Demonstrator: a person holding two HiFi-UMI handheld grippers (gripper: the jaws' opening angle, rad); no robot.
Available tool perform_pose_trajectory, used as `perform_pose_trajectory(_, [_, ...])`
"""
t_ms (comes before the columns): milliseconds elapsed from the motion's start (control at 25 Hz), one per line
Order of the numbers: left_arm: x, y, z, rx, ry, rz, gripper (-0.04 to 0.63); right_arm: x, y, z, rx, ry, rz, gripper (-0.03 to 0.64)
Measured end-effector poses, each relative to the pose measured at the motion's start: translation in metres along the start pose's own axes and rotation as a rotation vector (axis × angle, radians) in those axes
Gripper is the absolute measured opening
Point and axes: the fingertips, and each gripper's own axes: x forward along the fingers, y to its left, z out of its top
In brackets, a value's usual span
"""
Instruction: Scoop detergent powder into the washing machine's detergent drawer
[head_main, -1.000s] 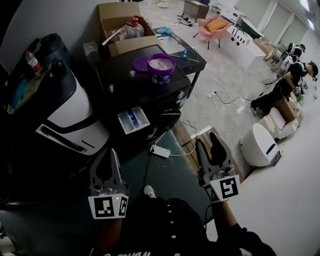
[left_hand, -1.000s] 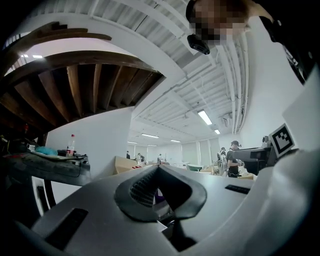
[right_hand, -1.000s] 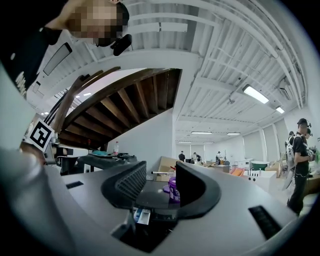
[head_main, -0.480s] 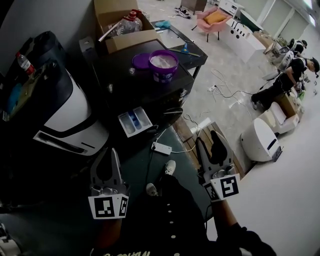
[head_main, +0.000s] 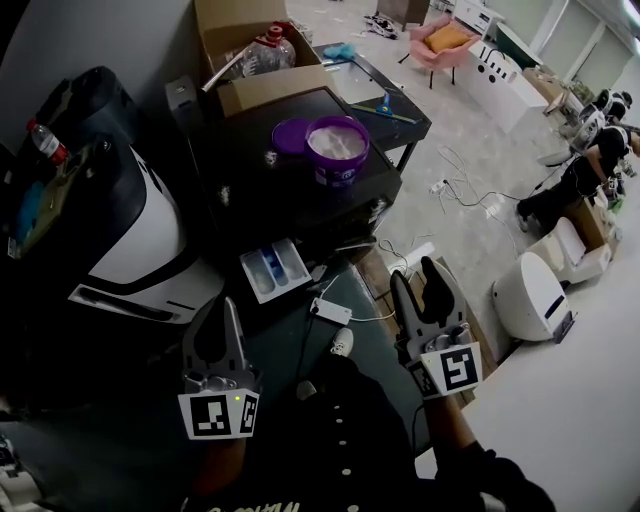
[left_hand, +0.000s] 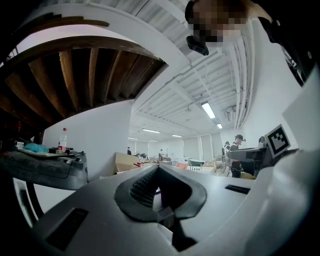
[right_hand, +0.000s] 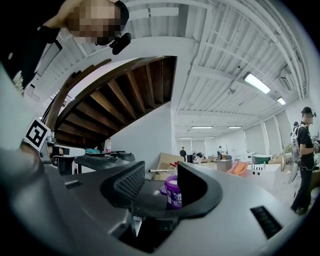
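**Both grippers empty, short of the washer; tub and drawer ahead**

The purple detergent tub (head_main: 337, 148) stands open on top of the black washing machine (head_main: 255, 180). It is well ahead of both grippers, left of the right gripper's line and right of the left's. The purple lid (head_main: 288, 134) lies flat, touching the tub on its left. The detergent drawer (head_main: 271, 271) is pulled out of the washer front. It sits ahead and just right of the left gripper (head_main: 224, 308), and ahead and left of the right gripper (head_main: 417, 280), nearer than the tub.

Left gripper: jaws together, nothing between them. Right gripper: jaws wide apart, just been opening, nothing between them. In the right gripper view the tub (right_hand: 173, 192) shows far off through the gap.

Both grippers are held low in front of the person, side by side and apart, pointing level toward the washer. Neither touches anything.
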Motion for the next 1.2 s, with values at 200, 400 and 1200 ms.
perform_pose_trajectory(200, [0.045, 0.001, 0.005, 0.007, -0.008, 0.021, 0.005, 0.040, -0.031, 0.001, -0.009, 0.003, 0.007, 0.202])
perform_pose_trajectory(400, [0.091, 0.000, 0.010, 0.018, -0.017, 0.045, 0.005, 0.078, -0.062, 0.000, 0.003, 0.007, 0.030, 0.202])
perform_pose_trajectory(1200, [0.173, 0.039, 0.001, 0.027, 0.019, 0.127, 0.005, 0.200, -0.089, -0.051, 0.022, 0.166, 0.129, 0.206])
